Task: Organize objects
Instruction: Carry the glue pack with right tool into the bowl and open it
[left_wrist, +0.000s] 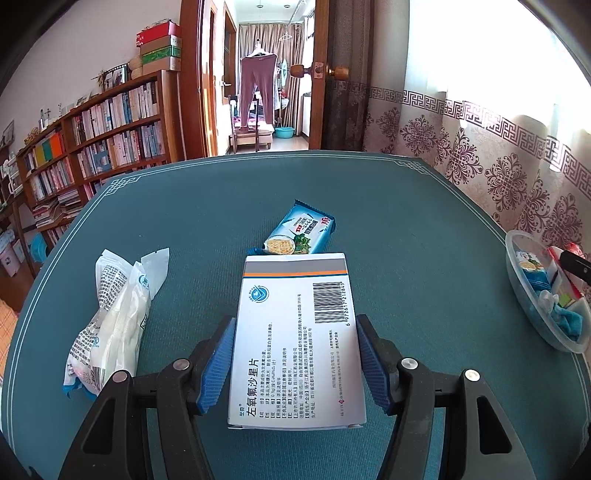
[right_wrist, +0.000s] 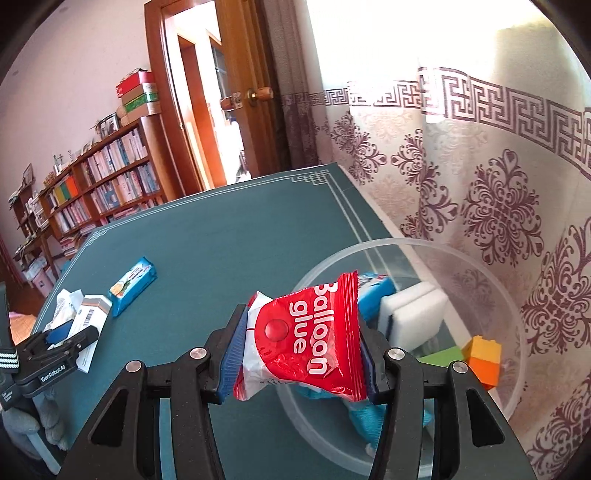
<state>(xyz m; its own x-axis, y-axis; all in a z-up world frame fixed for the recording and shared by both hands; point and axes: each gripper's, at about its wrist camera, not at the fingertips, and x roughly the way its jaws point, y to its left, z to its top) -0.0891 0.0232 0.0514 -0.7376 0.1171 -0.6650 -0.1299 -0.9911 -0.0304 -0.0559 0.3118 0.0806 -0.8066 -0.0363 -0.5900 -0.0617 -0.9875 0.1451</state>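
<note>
- Left wrist view: left gripper (left_wrist: 295, 363) has its blue-padded fingers (left_wrist: 218, 369) pressed against both long sides of a white medicine box (left_wrist: 295, 343), clamping it. The box lies flat with its barcode face up, over a teal table mat (left_wrist: 406, 229).
- Just past the far end of the box lies a blue cracker packet (left_wrist: 304, 232), angled on the mat.
- To the left of the box, apart from it, lies a crumpled white plastic pouch (left_wrist: 110, 317).
- At the right edge of the mat sits a clear plastic bowl (left_wrist: 517, 280), only partly in view. Blue wrappers and white pieces show inside it; the rest is too small to tell.
- Right wrist view: right gripper (right_wrist: 301, 354) clamps a red and white packet printed "Balloon glue" (right_wrist: 314, 336) between its two fingers, holding it above the near rim of the clear plastic bowl.
- Inside the bowl are a white sponge block (right_wrist: 413, 314), blue wrapped packets (right_wrist: 373, 295), an orange toy brick (right_wrist: 484, 358) and a green brick (right_wrist: 441, 358).
- Farther left on the mat, the cracker packet lies beside the medicine box, with the other gripper closed on the box and the white pouch behind it.
</note>
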